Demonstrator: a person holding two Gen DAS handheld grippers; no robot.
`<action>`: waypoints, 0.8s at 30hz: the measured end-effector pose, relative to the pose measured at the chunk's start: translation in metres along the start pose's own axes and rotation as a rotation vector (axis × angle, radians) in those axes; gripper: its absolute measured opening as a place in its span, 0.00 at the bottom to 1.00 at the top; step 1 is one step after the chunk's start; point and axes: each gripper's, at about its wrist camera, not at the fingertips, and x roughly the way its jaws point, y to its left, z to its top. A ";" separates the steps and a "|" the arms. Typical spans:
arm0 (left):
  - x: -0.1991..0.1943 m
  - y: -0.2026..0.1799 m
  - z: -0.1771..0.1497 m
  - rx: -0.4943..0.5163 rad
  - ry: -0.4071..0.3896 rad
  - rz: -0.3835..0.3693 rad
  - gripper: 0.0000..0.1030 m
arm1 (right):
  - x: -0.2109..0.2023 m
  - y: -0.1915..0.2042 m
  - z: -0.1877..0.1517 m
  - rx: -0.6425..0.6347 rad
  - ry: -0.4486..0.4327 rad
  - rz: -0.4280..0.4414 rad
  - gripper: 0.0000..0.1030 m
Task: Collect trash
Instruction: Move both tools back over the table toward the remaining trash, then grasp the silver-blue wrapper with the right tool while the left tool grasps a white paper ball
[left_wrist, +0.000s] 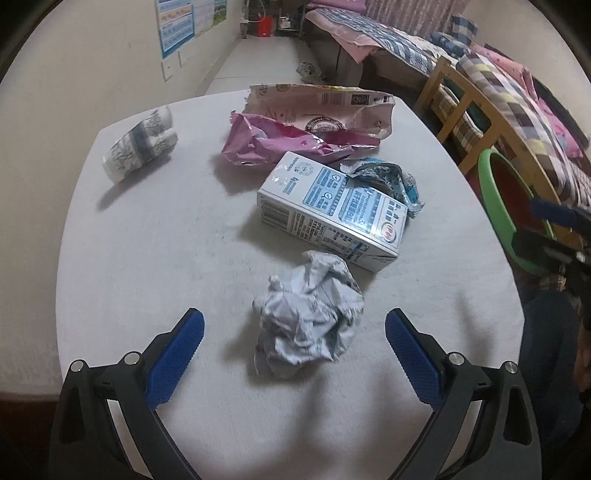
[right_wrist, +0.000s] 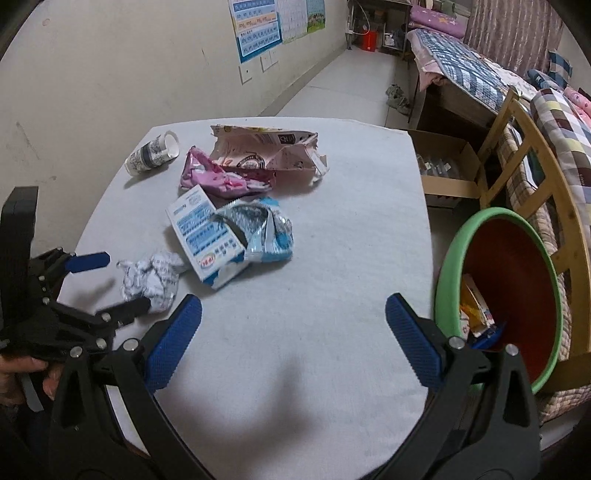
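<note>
Left wrist view. The left gripper (left_wrist: 294, 326) is shown with its jaws spread wide and nothing between them, just short of a crumpled paper ball (left_wrist: 308, 314) lying near the front of the white table (left_wrist: 155, 240). The ball is judged light, soft and compressible; a pinch across its widest middle should serve. Behind it, almost touching, lies a milk carton (left_wrist: 328, 206), blue and white, judged light but stiffer, best taken across its narrow sides. Its printing is too small to be read; a barcode and a red oval logo are seen. Further back lie a pink wrapper (left_wrist: 280, 142), a torn pale bag (left_wrist: 325, 107) and a paper cup (left_wrist: 142, 146) on its side, well apart at left.

Right wrist view. The right gripper (right_wrist: 293, 325) is likewise spread and empty, over bare table. A crinkled blue foil wrapper (right_wrist: 264, 232) rests against the carton; it is judged slippery. The green-rimmed bin (right_wrist: 461, 254), beside the table's right edge, already holds some packets.
</note>
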 end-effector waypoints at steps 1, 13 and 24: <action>0.002 0.000 0.001 0.009 0.001 -0.003 0.88 | 0.002 0.000 0.003 0.003 -0.003 0.002 0.95; 0.022 0.001 -0.008 0.023 0.043 -0.062 0.70 | 0.066 -0.003 0.047 0.040 0.037 0.058 0.89; 0.022 -0.001 -0.011 0.010 0.056 -0.102 0.52 | 0.106 -0.008 0.049 0.056 0.120 0.105 0.51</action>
